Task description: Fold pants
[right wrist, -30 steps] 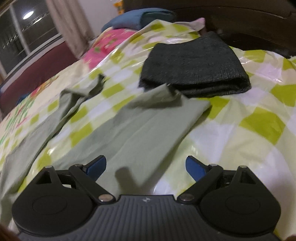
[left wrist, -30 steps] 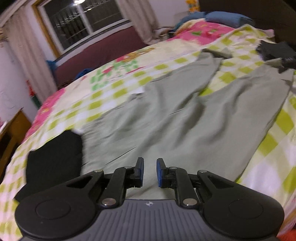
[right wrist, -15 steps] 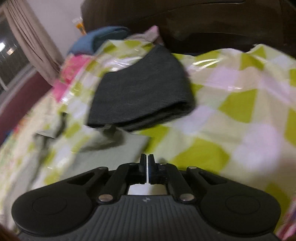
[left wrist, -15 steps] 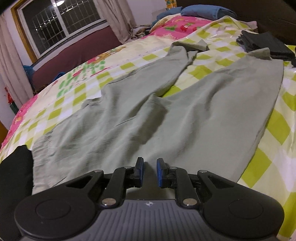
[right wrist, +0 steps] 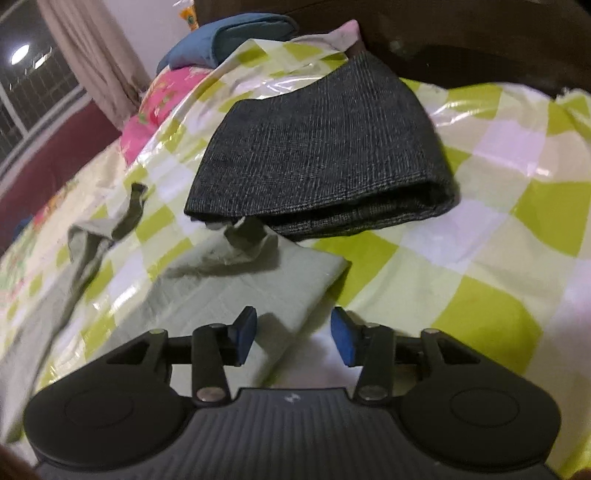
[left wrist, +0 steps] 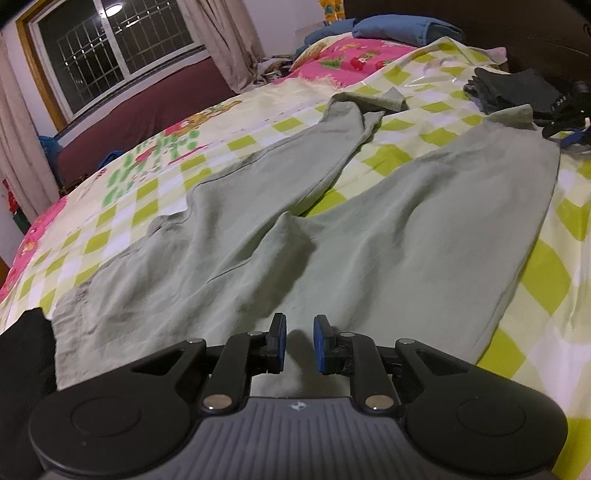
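Pale green pants (left wrist: 369, 236) lie spread flat on the checked bed cover, legs reaching toward the far right. My left gripper (left wrist: 299, 345) hovers over the waist end, jaws a narrow gap apart with nothing between them. My right gripper (right wrist: 293, 334) is open just above the hem corner of the near leg (right wrist: 258, 280); the corner lies between the blue pads, not gripped. The right gripper also shows in the left wrist view (left wrist: 569, 122) at the far right leg end. The other leg's hem (right wrist: 103, 229) is crumpled.
A folded dark grey garment (right wrist: 325, 155) lies just beyond the near leg hem, touching it. A black garment (left wrist: 22, 354) lies left of the waist. Blue pillows (left wrist: 399, 27) sit at the bed's head. A dark headboard (right wrist: 443, 33) stands behind.
My right gripper was open, closed half a second ago, and has opened again lower over the leg hem. My left gripper kept its narrow gap and shifted toward the pants' waist.
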Available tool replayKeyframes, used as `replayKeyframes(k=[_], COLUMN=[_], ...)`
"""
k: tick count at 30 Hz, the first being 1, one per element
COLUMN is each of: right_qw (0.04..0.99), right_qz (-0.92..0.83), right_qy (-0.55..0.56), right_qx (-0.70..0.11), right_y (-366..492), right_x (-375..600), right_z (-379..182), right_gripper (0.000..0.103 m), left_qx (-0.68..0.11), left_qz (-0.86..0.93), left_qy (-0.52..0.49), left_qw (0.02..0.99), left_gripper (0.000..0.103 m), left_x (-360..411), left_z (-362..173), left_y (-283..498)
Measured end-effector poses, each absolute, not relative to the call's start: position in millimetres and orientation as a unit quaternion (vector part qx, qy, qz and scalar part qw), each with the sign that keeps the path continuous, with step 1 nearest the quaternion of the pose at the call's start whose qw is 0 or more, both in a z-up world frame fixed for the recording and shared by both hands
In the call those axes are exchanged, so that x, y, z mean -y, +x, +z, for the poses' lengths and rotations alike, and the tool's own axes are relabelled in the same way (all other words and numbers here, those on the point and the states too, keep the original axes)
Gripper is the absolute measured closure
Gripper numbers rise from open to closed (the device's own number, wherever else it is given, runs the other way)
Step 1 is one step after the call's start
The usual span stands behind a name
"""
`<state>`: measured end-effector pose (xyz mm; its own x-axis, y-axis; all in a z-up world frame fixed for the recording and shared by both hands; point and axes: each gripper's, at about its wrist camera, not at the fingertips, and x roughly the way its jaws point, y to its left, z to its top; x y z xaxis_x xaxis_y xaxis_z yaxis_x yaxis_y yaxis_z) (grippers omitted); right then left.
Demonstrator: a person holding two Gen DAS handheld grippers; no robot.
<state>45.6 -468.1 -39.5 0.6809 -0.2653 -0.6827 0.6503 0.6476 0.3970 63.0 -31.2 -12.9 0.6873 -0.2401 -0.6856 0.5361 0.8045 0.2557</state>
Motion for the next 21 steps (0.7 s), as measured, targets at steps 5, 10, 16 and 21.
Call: replayKeyframes(k=[5, 10, 16, 21], right_qw=[0.851, 0.865, 0.846, 0.871], right_qz=[-0.253, -0.262, -0.333, -0.359], right_qy=[0.371, 0.374, 0.299, 0.21], right_qx=[-0.27, -0.208, -0.289, -0.26], right_y=[41, -5, -15, -14], right_x=[477, 480, 488, 457], right_z=[-41, -13, -13, 15], right_gripper=[0.1, 0.101, 0.092, 0.08], left_qx=[-0.328, -0.318, -0.33, -0.321], left_qz=[-0.228, -0.239, -0.249, -0.218], left_qy=[0.236, 0.238, 0.238, 0.241], left_qw=[0.886, 0.886, 0.879, 0.89], left_gripper=[0.07, 0.07, 0.065, 0.06], left_x=[42, 49, 54, 20], left_z=[-12, -9, -20, -12], left_y=[62, 62, 66, 69])
